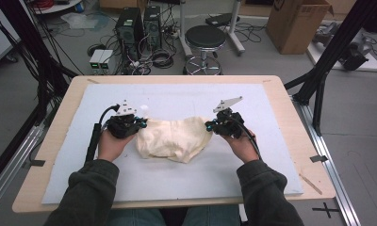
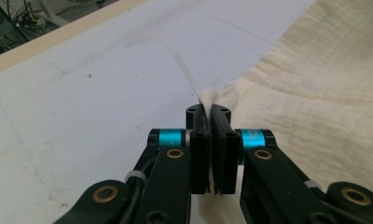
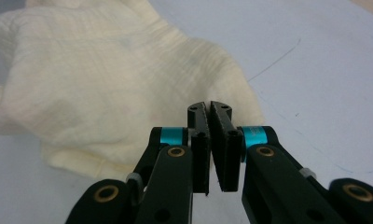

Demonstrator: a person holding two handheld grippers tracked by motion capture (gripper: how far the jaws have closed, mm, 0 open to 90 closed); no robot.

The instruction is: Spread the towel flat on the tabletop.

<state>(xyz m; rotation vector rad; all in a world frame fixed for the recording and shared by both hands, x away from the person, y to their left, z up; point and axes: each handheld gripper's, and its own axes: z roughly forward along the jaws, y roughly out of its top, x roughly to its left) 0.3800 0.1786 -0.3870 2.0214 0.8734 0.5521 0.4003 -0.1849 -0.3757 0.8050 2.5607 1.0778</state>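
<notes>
The cream cloth (image 1: pixel 173 137) lies crumpled at the centre of the frame on the white mat (image 1: pixel 73 165) — the left gripper (image 1: pixel 140 122) pinches its left corner, jaws clamped tight; the right gripper (image 1: pixel 209 126) is closed on its right edge, cloth bunched between the two

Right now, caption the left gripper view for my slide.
Left gripper pinches a corner of the cream cloth above the white mat.

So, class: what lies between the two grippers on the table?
The cream cloth spans the stretch between the left gripper and the right gripper, as the high view shows.
</notes>
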